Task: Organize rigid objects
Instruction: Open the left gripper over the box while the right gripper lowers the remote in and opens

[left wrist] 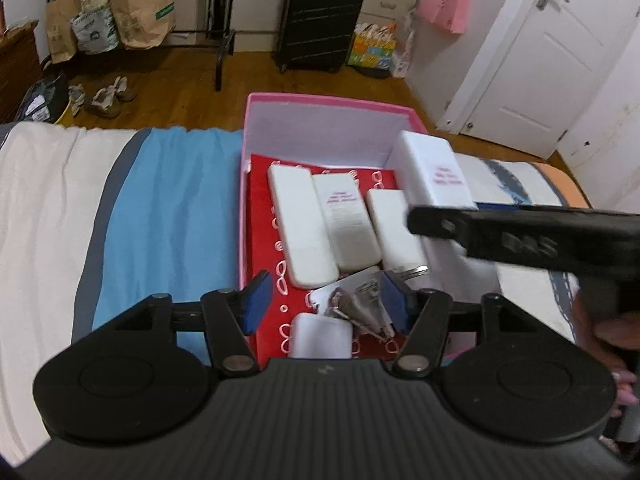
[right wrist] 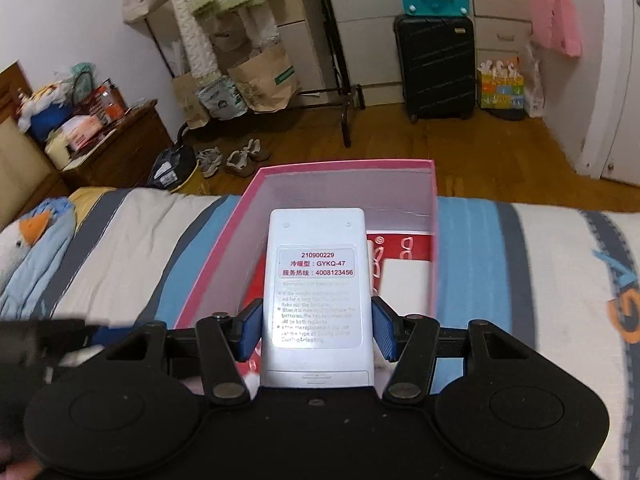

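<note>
A pink box [left wrist: 328,102] with a red lining stands on the striped bed. Three white remote controls [left wrist: 346,228] lie side by side in it, with a bunch of keys [left wrist: 356,308] and a small white case [left wrist: 320,334] at the near end. My left gripper [left wrist: 326,300] is open, its blue pads straddling the keys and the case. My right gripper [right wrist: 318,330] is shut on a white remote [right wrist: 316,292], label side up, held above the box [right wrist: 344,166]; the remote also shows in the left wrist view [left wrist: 432,168] at the box's right side.
The bed [left wrist: 160,208] carries a striped blue, grey and white cover and a penguin plush [right wrist: 28,256] at its left. Beyond it lie a wooden floor, shoes [left wrist: 106,98], a black suitcase [left wrist: 318,20], paper bags on a rack and a white door [left wrist: 548,52].
</note>
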`<control>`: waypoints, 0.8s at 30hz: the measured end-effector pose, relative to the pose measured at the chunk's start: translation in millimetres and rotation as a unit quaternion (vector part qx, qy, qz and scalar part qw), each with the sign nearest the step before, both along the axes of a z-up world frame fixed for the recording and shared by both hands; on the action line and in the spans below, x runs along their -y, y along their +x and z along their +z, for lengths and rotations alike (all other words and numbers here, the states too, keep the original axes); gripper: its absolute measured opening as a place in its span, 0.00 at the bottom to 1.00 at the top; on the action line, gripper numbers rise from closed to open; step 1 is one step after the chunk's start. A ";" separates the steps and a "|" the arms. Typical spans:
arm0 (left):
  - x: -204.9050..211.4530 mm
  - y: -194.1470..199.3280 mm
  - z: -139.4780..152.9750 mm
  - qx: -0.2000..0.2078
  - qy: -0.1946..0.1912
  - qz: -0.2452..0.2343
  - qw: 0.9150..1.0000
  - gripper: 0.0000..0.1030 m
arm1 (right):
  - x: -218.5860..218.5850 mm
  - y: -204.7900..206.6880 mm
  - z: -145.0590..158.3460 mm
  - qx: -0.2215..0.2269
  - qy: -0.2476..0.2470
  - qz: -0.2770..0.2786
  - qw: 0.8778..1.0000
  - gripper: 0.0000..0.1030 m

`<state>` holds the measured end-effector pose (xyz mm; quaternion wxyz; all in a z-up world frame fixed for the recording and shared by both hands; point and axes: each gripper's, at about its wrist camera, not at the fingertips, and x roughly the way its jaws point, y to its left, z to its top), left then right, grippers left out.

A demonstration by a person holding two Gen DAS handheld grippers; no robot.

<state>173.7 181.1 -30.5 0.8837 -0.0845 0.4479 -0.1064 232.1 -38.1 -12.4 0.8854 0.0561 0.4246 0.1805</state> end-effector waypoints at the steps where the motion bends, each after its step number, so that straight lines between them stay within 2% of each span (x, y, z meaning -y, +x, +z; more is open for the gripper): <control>1: -0.7 0.4 -0.8 -0.002 -0.001 0.000 1.000 0.57 | -3.9 6.3 -5.6 -0.005 0.001 -0.001 1.000 0.59; 4: -0.3 1.0 -4.2 -0.002 0.000 -0.003 1.000 0.59 | -11.1 16.6 -19.7 -0.013 -0.002 0.003 1.000 0.59; 8: 6.3 0.9 -6.3 -0.003 0.024 -0.001 1.000 0.61 | -6.2 11.0 -24.4 -0.014 -0.008 0.003 1.000 0.60; 10: 8.5 0.6 -1.9 -0.004 0.024 0.005 1.000 0.66 | 0.7 0.7 -16.6 0.020 -0.023 -0.006 1.000 0.66; 14: 16.5 -11.1 13.2 0.015 0.040 0.002 0.999 0.90 | 25.8 -19.8 7.2 0.053 -0.011 -0.022 0.998 0.67; 17: 21.8 -30.0 19.8 0.026 0.053 0.009 0.998 0.93 | 46.8 -47.6 26.4 0.073 0.002 -0.036 0.997 0.67; 21: 33.8 -57.5 20.2 0.019 0.089 0.022 0.996 0.93 | 66.6 -93.9 46.0 0.107 -0.002 -0.038 0.994 0.67; 24: 40.8 -73.3 29.7 0.026 0.080 0.008 0.996 0.93 | 74.5 -128.3 59.4 0.124 -0.015 -0.033 0.992 0.67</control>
